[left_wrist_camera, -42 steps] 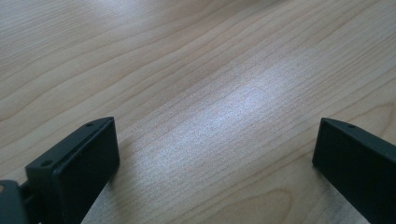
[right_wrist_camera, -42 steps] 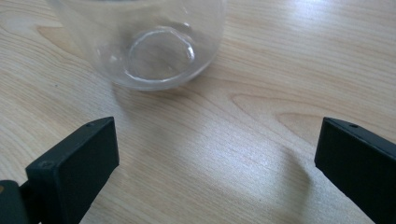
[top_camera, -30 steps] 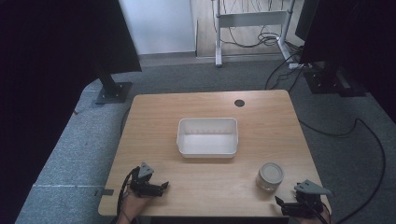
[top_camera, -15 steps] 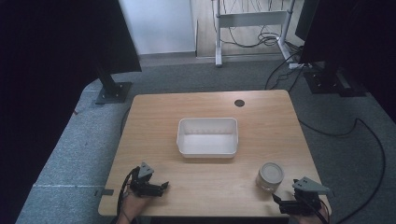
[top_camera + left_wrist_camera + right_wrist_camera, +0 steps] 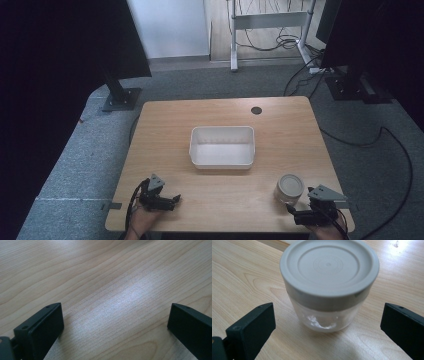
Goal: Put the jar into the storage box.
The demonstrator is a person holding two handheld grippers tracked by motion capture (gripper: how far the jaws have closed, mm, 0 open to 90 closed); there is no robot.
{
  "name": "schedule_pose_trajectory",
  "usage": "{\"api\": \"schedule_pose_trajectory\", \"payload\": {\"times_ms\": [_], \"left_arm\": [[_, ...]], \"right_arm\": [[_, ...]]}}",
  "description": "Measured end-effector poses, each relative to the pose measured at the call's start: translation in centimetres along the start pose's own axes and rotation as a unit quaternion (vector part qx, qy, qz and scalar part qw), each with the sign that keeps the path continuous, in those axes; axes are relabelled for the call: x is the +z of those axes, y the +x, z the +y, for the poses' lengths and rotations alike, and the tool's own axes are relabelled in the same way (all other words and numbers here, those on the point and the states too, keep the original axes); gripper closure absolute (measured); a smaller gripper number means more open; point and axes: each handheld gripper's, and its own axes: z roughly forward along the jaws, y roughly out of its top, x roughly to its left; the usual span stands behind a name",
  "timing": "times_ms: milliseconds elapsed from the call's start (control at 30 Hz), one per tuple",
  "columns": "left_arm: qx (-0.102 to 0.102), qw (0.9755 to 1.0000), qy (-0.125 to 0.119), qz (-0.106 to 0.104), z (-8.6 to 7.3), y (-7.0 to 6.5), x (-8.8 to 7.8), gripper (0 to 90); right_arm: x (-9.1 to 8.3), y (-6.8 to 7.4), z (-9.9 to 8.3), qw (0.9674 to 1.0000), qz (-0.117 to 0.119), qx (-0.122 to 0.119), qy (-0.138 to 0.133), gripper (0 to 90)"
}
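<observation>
Left gripper (image 5: 161, 201): parked at the near edge of the table (image 5: 165, 130), well to the left of the tub (image 5: 222, 146) and nearer than it. Jaws spread wide over bare wood, nothing between them. Probably held idle, out of the way, while the other hand works.

Tub: white, rectangular, empty as far as can be seen, at the middle of the table. Taken here as the landmark, and judged the likely place for the jar. Open top, low walls; rim to be cleared on any move across.

Jar (image 5: 290, 186): upright on the table, nearer than the tub and to its right, well apart from it. Clear body, grey lid (image 5: 329, 265) seated on top. Some white matter at the bottom, too faint to identify.

Right gripper (image 5: 307, 214): just behind the jar on the near side, aimed at it. Jaws apart, wider than the jar, not yet touching it. Positioned to straddle the body below the lid; centring advised before closing, as a smooth round wall may slip.

Small dark hole (image 5: 256, 110): beyond the tub, toward the far edge. No obstruction between jar and tub.
</observation>
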Motion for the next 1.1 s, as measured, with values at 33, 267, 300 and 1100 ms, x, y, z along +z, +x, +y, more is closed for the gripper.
{"api": "schedule_pose_trajectory", "payload": {"times_ms": [33, 267, 300, 1100], "left_arm": [[0.0, 1.0, 0.0, 0.0, 0.0, 0.0, 0.0, 0.1], [0.0, 1.0, 0.0, 0.0, 0.0, 0.0, 0.0, 0.2], [0.0, 1.0, 0.0, 0.0, 0.0, 0.0, 0.0, 0.2], [0.0, 1.0, 0.0, 0.0, 0.0, 0.0, 0.0, 0.2]], "right_arm": [[0.0, 0.0, 0.0, 1.0, 0.0, 0.0, 0.0, 0.0], [0.7, 0.1, 0.7, 1.0, 0.001, -0.008, 0.004, 0.0], [0.8, 0.1, 0.8, 1.0, 0.0, -0.009, 0.003, 0.0], [3.3, -0.2, 1.5, 0.9998, 0.005, -0.006, 0.017, 2.6]]}}
